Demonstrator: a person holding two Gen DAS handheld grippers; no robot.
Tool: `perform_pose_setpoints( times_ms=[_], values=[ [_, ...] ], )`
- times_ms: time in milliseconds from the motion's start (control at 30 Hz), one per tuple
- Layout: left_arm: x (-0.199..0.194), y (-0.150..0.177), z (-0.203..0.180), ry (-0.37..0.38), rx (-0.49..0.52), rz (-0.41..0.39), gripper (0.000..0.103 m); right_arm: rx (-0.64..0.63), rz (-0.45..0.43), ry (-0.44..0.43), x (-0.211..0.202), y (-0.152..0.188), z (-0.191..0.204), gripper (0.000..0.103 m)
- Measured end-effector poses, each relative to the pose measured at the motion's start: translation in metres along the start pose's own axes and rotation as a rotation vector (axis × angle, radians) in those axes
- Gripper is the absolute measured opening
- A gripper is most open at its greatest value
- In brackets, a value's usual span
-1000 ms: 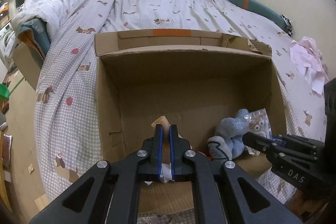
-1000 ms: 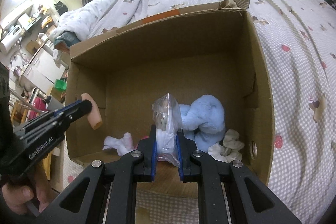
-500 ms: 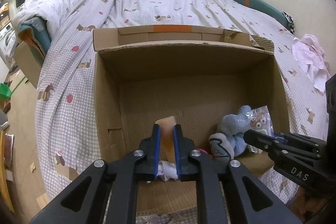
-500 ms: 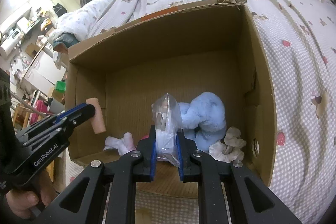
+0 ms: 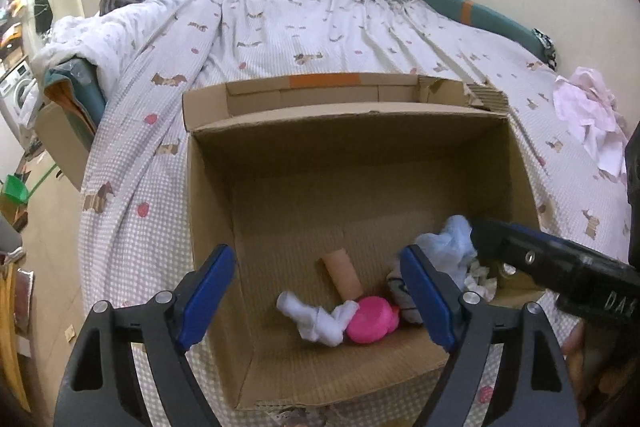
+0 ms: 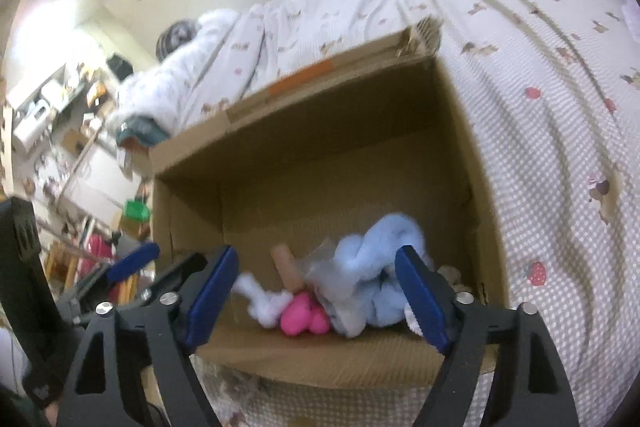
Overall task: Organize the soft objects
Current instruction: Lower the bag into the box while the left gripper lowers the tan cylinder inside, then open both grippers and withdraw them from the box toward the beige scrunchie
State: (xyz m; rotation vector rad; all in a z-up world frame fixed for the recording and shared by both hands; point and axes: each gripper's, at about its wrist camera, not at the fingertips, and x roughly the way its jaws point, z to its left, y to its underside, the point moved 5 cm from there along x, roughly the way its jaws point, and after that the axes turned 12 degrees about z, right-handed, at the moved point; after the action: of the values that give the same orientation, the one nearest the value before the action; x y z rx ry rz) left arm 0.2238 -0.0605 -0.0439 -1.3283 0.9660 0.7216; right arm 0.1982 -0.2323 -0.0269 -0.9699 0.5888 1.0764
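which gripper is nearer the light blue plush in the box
Right. The right gripper hangs open just over the blue plush; the left gripper is over the beige tube beside it.

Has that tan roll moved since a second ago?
Yes. The tan roll has dropped from the left gripper, whose jaws have just been opening, to the cardboard box floor beside the pink toy.

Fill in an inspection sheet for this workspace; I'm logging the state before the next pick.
Surface: checked bedspread under a brown cardboard box.
Job's things: tan foam cylinder, white sock, pink round toy, light-blue plush, clear plastic bag, all inside the box.
Clutter: pink cloth on the bed.
Grippers: left hand-held gripper and right hand-held gripper just opened, empty.
Cables: nothing seen.
Surroundings: cluttered shelves.
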Motion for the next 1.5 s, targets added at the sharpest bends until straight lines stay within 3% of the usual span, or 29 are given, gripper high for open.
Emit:
perform_pose_setpoints(
  times_ms=[567,900,1300,1500],
  values=[
    [-0.009,0.010,0.004,-0.052,-0.010,-0.008,0.086,0.095,-0.005,-0.019,-0.008,0.007,-0.009,0.086],
    [-0.039,0.022,0.018,-0.050,-0.041,-0.026,0.086,0.014,-0.025,0.015,-0.020,0.020,0.012,0.086],
    [-0.051,0.063,0.022,-0.085,-0.051,0.020,0.086,0.007,-0.017,0.048,-0.027,0.050,0.019,0.086],
    [-0.055,0.082,0.030,-0.047,-0.113,0.059,0.086,0.024,-0.007,0.038,-0.033,0.065,0.018,0.086]
  ],
)
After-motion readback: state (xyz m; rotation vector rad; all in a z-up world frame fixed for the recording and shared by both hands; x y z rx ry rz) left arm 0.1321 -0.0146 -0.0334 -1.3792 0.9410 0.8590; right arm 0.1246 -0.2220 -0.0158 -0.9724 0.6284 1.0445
